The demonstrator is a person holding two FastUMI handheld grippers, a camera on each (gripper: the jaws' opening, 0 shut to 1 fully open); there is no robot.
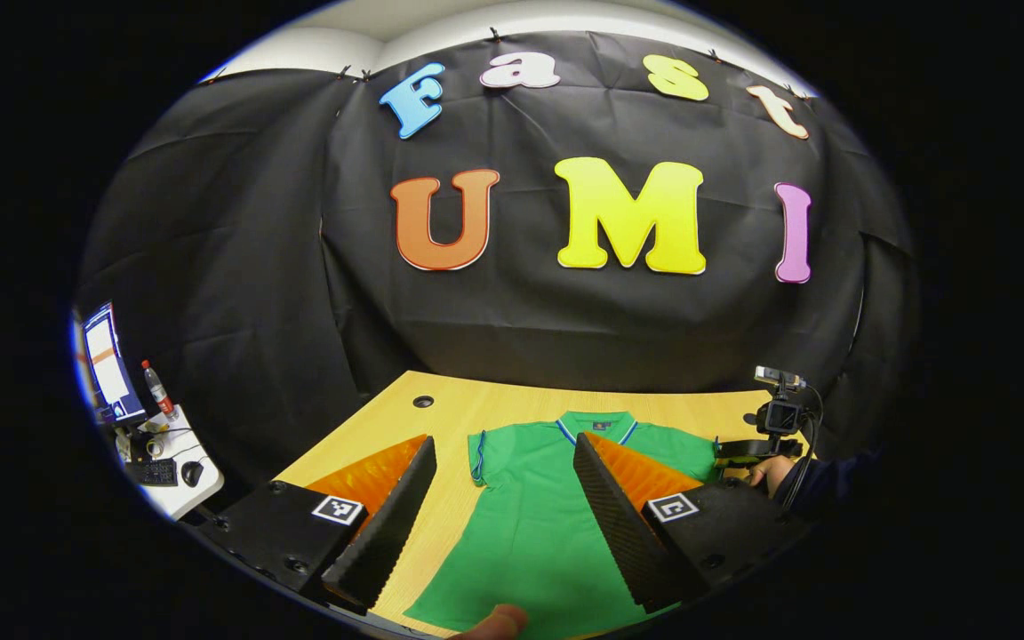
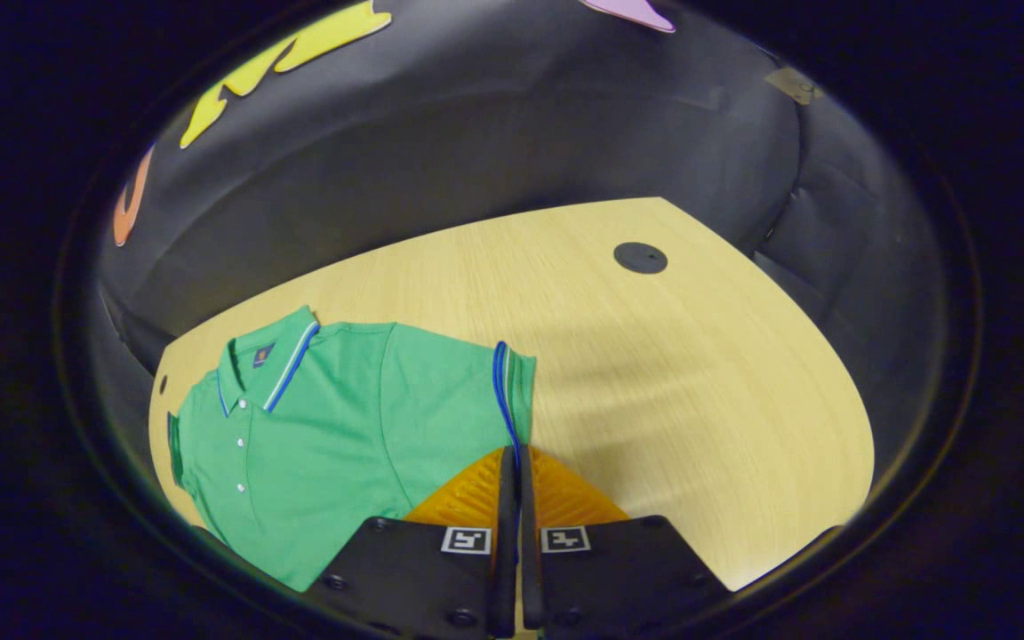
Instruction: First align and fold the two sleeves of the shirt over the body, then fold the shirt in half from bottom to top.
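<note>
A green polo shirt (image 1: pixel 530 524) with blue-trimmed collar and sleeves lies flat, buttons up, on the wooden table (image 1: pixel 361 444), collar toward the wall. My left gripper (image 1: pixel 503 440) hangs open above the shirt's chest, nothing between its fingers. In the right gripper view the shirt (image 2: pixel 316 427) spreads to the left, and my right gripper (image 2: pixel 513 452) is shut on the blue-trimmed hem of the near sleeve (image 2: pixel 505 382). The left gripper view shows the right gripper (image 1: pixel 734 449) at the shirt's right sleeve, held by a hand (image 1: pixel 770 471).
A side desk (image 1: pixel 179 498) with a monitor, keyboard, mouse and bottle stands left of the table. Cable holes (image 1: pixel 423 401) (image 2: pixel 640 258) sit in the tabletop near the wall. Bare wood (image 2: pixel 699 373) stretches right of the sleeve. A fingertip (image 1: pixel 494 622) shows at the shirt's bottom edge.
</note>
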